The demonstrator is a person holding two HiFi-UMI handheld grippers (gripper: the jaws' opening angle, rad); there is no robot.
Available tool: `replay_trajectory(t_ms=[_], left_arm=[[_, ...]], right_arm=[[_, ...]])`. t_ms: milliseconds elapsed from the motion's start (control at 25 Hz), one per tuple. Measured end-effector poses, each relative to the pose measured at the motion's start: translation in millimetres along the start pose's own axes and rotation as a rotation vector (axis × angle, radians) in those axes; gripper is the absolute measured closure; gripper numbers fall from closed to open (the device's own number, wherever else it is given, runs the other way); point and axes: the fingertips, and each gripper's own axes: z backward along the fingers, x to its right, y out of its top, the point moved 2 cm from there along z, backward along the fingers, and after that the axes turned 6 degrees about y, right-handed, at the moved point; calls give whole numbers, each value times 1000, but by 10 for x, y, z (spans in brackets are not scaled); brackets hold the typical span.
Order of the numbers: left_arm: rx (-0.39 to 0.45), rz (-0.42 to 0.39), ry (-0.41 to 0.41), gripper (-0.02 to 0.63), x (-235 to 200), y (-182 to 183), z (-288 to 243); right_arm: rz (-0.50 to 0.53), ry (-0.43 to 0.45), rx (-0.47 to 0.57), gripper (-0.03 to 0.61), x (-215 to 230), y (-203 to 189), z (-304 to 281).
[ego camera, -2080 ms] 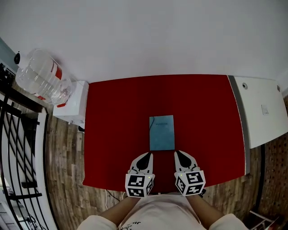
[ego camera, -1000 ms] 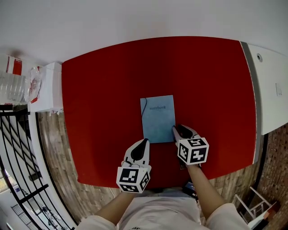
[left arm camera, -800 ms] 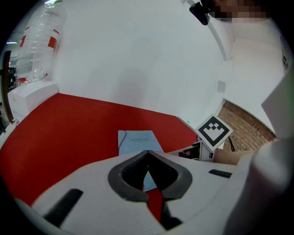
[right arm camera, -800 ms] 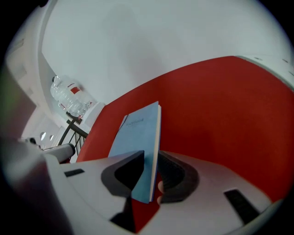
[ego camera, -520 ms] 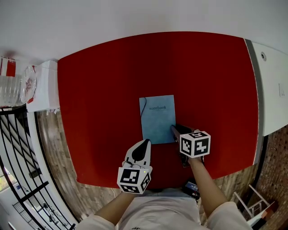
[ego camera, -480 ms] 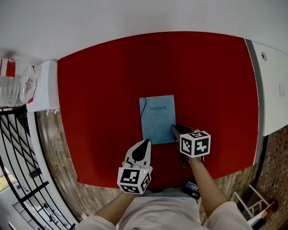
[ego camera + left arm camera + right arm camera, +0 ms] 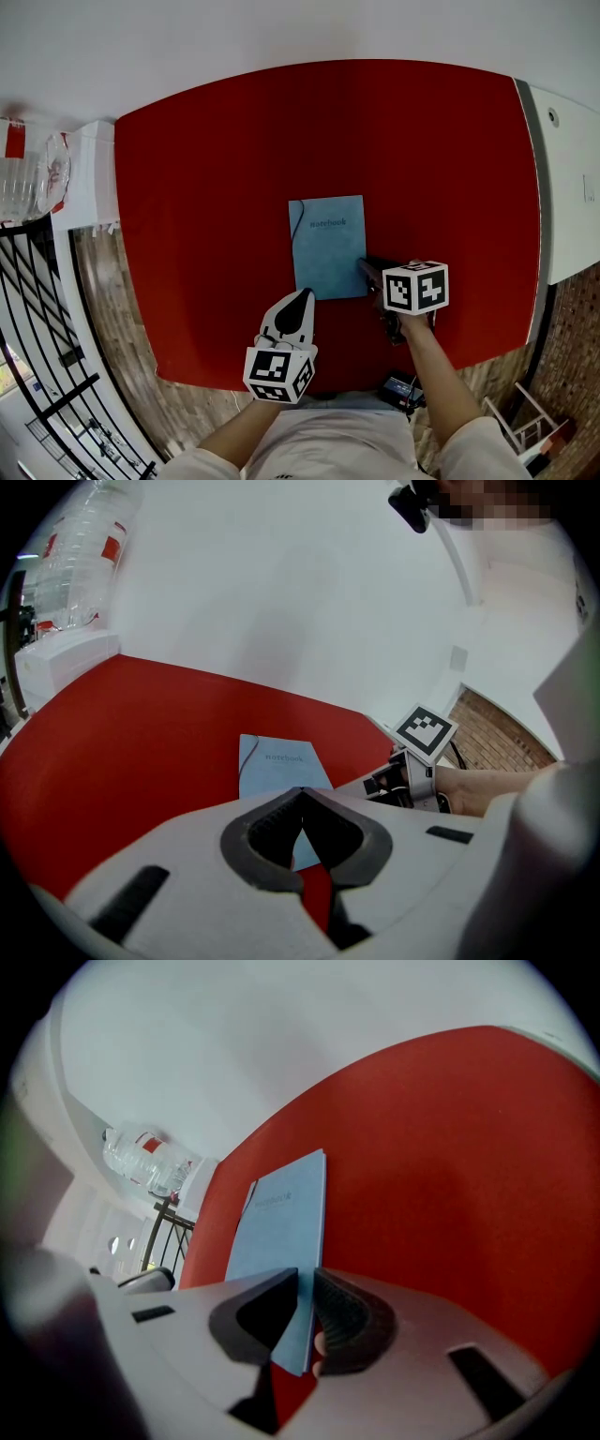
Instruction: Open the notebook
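Straddling notebook (image 7: 281,1227) edge, right tongs (image 7: 306,1288) (apparently clamped; unseen overhead).

A red tabletop (image 7: 206,159) stands against a plain white wall (image 7: 281,33), and a white counter (image 7: 574,178) sits just beside its right edge. Off the left side, a clear water bottle (image 7: 23,183) with a red label rests on a white stand (image 7: 86,178). Nearer, a black metal railing (image 7: 37,319) runs along the wood-plank floor (image 7: 117,309).

The head view looks steeply down. Both gripper views skim low past their fingers (image 7: 248,850); all share the notebook (image 7: 327,246) ahead.
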Motion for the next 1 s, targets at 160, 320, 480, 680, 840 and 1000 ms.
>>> replay_trajectory(t_ms=[160,320,480,680,840,1000], left_arm=[[-3,7,5,607,-22,-27,-7],[-4,12,10,607,-44,-35,-8],[-8,11,15,607,-67,-47,-8],[-8,15,14,607,-58,-51,-1],[-8,13,12,607,-56,-57,12],[-5,12,16,607,-72,-62,30]], right_arm=[[-31,50,-28,531,25,17,3],[-54,58,-28,537,51,-7,10],[-30,53,-11,548,23,31,26],[-27,48,-2,555,20,30,38],[-33,47,11,558,9,33,53],[-27,44,23,560,-12,44,77]])
